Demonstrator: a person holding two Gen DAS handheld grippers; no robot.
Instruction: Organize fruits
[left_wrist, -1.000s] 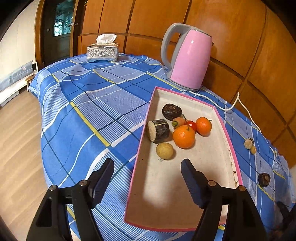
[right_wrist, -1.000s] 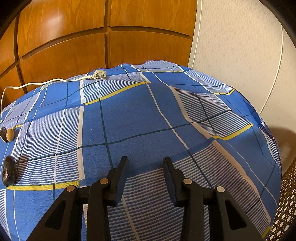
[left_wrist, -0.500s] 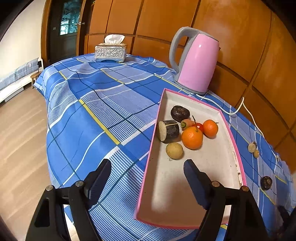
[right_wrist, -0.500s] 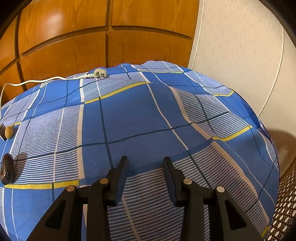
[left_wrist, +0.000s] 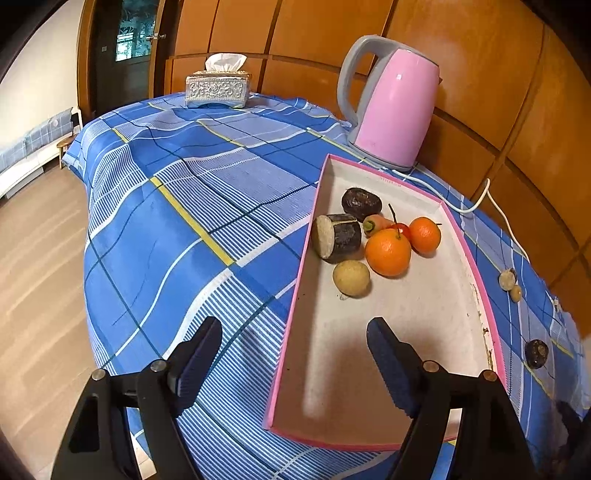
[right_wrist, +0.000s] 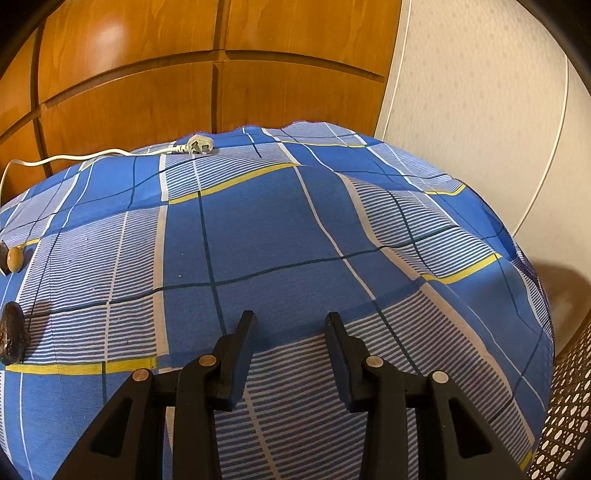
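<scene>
Left wrist view: my left claw (left_wrist: 295, 350) stands released, jaws wide and empty, straddling the near wall of the pink-rimmed tray (left_wrist: 476, 266) on the desk (left_wrist: 192, 206). In the tray lie a large orange (left_wrist: 388, 252), a small orange (left_wrist: 424, 234), a pale round fruit (left_wrist: 351, 277), a cut dark-skinned piece (left_wrist: 337, 237), a dark wrinkled fruit (left_wrist: 361, 198) and small red fruits, clustered at the far half. Right wrist view: my right claw (right_wrist: 290, 332) is narrowly parted, gripping nothing, over bare cloth. Loose items outside the tray: a dark fruit (left_wrist: 536, 353) and two small tan pieces (left_wrist: 509, 281), right of the tray. I judge these light, hard-skinned and apt to roll; the dark one looks wrinkled, so grip is fair. I would take each across its widest middle, closing gently, since small round things squirt out of flat pads
</scene>
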